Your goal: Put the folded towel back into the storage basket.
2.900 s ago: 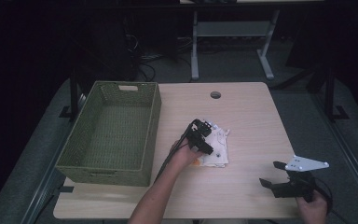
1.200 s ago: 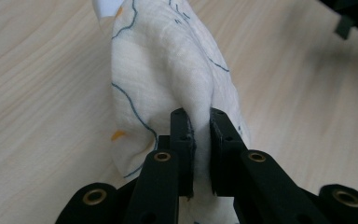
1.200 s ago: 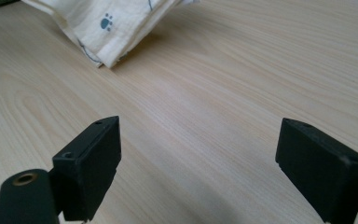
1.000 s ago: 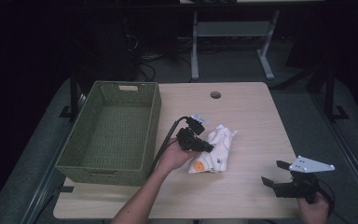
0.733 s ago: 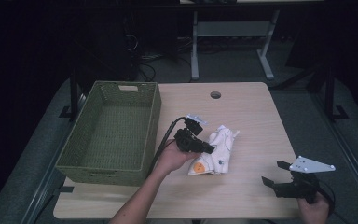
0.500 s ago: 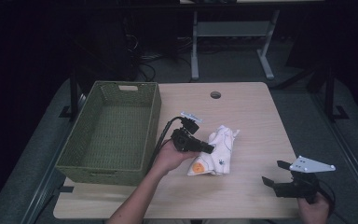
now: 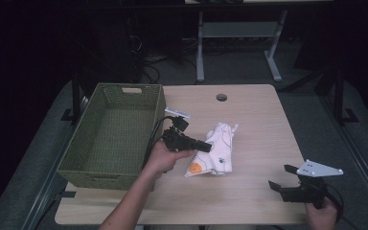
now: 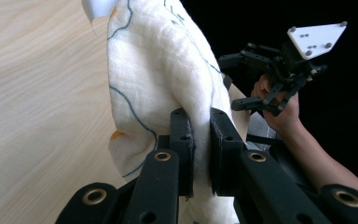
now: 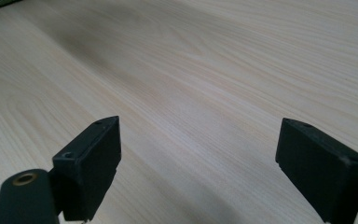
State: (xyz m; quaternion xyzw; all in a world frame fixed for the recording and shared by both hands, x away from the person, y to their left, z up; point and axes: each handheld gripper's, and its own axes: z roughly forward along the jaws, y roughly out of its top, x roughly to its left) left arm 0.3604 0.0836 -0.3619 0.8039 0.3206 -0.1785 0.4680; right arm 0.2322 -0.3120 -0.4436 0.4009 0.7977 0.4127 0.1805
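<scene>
Left gripper [image 7: 207, 145] pinching the white cloth [image 7: 215, 151] near the table's middle, beside the basket [image 7: 91, 158].

Its jaws are almost closed on a thin fold of the cloth, whose far end lies on the table [image 7: 249, 110] just right of the basket's right wall. The right gripper [image 7: 279, 179] rests wide open and empty near the front right corner. With so narrow a pinch, the fabric could slip free on lifting, or the trailing end could catch on the basket's rim and drag it.
</scene>
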